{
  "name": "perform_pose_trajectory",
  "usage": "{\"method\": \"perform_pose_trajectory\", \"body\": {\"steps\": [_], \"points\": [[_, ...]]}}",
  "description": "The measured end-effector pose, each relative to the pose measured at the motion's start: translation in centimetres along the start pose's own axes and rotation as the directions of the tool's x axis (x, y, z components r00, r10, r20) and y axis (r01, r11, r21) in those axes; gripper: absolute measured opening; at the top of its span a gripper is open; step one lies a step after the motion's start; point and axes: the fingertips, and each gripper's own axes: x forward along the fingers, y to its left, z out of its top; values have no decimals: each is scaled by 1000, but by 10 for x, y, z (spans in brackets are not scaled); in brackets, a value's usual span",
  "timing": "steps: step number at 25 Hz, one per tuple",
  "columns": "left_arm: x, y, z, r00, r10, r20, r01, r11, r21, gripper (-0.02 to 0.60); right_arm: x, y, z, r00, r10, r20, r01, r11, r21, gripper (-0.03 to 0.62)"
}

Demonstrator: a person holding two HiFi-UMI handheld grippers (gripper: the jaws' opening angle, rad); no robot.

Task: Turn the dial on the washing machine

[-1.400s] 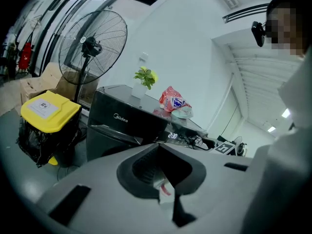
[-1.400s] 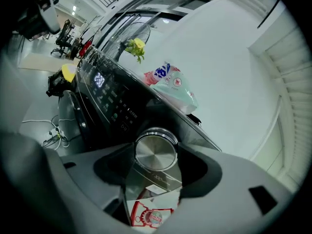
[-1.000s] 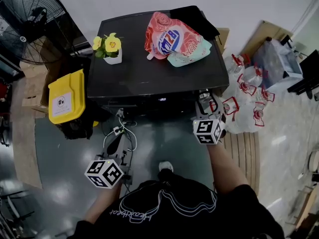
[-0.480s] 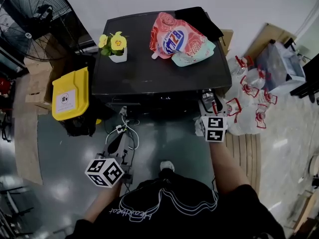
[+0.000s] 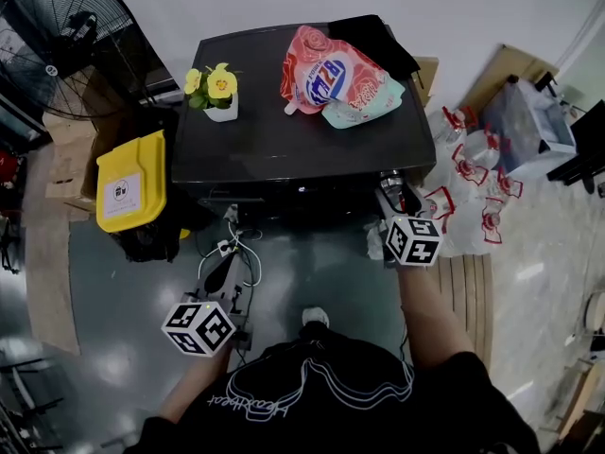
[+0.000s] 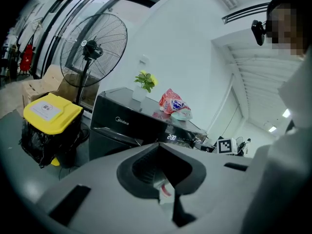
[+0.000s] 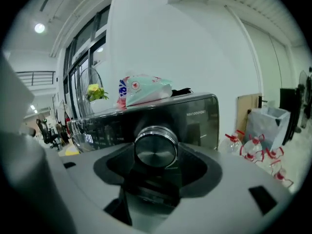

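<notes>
Fan: a big black fan [image 5: 57, 45] stands far left, by the wall.
Bin: a black bin with a yellow lid [image 5: 130, 183] sits just beside the left side of the washing machine.
Left gripper: the left gripper [image 5: 225, 270] is held low over the gray floor, well away from the machine. Its jaws are pressed together and hold nothing.
Wires: white and black wires [image 5: 238, 249] lie on the floor near its tip.
Flowers: a small white pot with yellow flowers [image 5: 216, 91] stands on the left part of the machine's top.
Washing machine: the black washing machine [image 5: 302, 145] is in the middle, its back to the white wall.
Soap bags: a pink bag and a green bag [image 5: 333, 76] lie on the right part of the top.
Cloth: a black cloth [image 5: 373, 41] lies behind the bags.
Dial: the round silver dial [image 7: 155, 146] is on the front of the machine, near its right end.
Right gripper: the right gripper [image 5: 389, 187] is up at the front panel. Its jaws pinch the dial, one on each side.
Bottles: clear bottles with red caps [image 5: 468, 173] stand on the floor to the right.
</notes>
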Motion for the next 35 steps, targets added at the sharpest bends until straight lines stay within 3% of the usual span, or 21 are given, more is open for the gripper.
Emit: {"method": "perform_pose_trajectory", "body": {"steps": [4,8,14,19,23,29,35], "points": [[5,-3,2,1000,-14,-2,14,1000,3,5,0,-2,0,999,46,15,-47,988,144,282],[8,-9,5,999,-36,-6,36,999,9,5,1,-3,-2,999,46,-3,-45,989,141,282],[2,-13,23,998,-62,7,61,997,47,5,-16,9,21,999,47,-3,-47,998,-36,285],[-11,-36,44,992,-126,21,123,986,114,5,-63,52,51,991,131,2,-128,969,-212,268],[-28,-70,60,976,-218,6,213,962,172,5,-113,115,74,960,281,6,-270,929,-252,173],[-59,-118,85,933,-359,-21,353,903,245,5,-173,175,106,911,399,99,-382,911,-156,11],[-85,-138,98,900,-435,-24,423,859,287,5,-209,208,113,882,453,131,-433,888,-157,5]]}}
